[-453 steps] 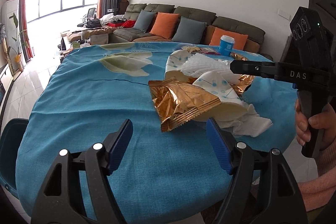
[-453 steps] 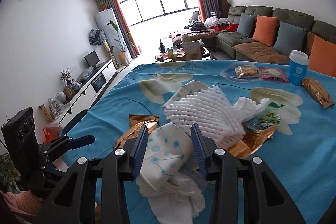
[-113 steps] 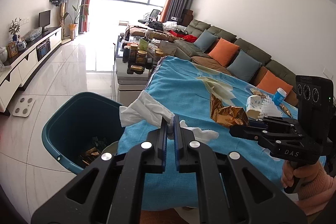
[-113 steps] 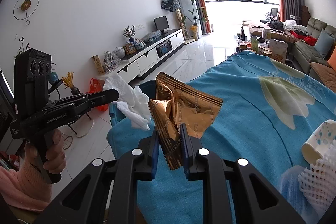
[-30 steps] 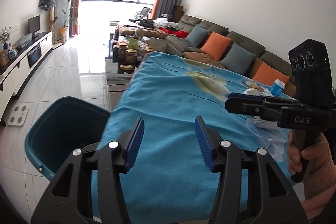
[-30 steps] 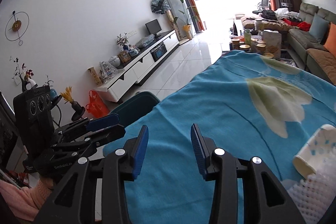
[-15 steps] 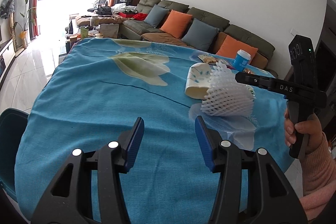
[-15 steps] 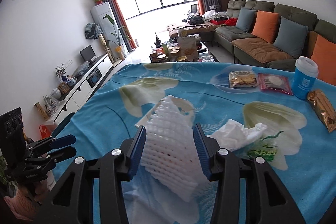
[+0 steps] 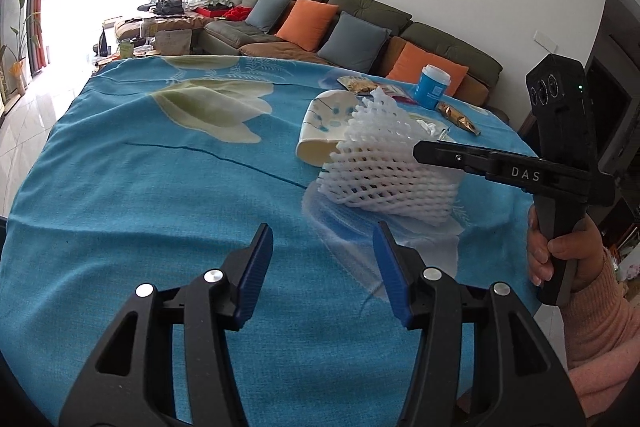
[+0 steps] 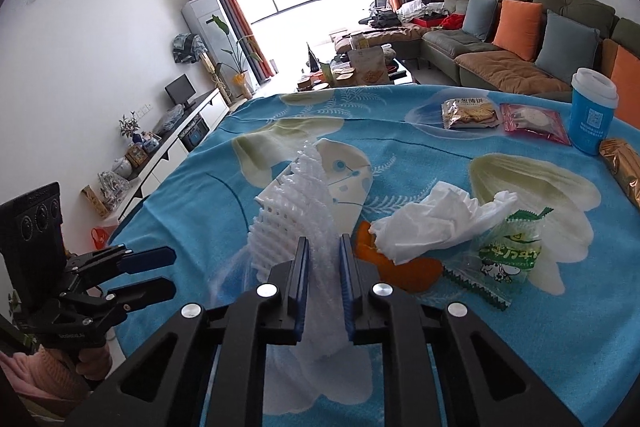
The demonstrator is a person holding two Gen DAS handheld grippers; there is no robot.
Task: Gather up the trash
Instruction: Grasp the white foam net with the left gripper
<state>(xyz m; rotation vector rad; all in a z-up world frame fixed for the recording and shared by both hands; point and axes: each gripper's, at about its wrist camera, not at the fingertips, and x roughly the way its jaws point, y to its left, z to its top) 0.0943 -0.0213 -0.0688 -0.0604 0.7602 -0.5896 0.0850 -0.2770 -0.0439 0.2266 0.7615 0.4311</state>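
A white foam net (image 10: 288,211) lies on the blue tablecloth (image 9: 140,167), leaning against a tipped paper cup (image 10: 344,175). My right gripper (image 10: 324,243) is closing and its blue pads squeeze the net's near end. In the left wrist view the right gripper (image 9: 424,149) reaches in from the right over the foam net (image 9: 384,163). My left gripper (image 9: 322,231) hangs open over bare cloth, short of the net, with nothing between its fingers. To the right of the net lie a crumpled tissue (image 10: 432,223), a green wrapper (image 10: 508,259) and an orange scrap (image 10: 400,267).
At the far right of the table stand a blue lidded cup (image 10: 592,115), a biscuit packet (image 10: 470,113), a pink packet (image 10: 532,123) and a gold wrapper (image 10: 624,167). A sofa with cushions (image 9: 312,23) runs behind the table. A hand (image 9: 560,255) holds the right gripper.
Both grippers swung from the table's bin-side edge to the trash pile. The right jaws, around the foam net half a second ago, have closed on it.
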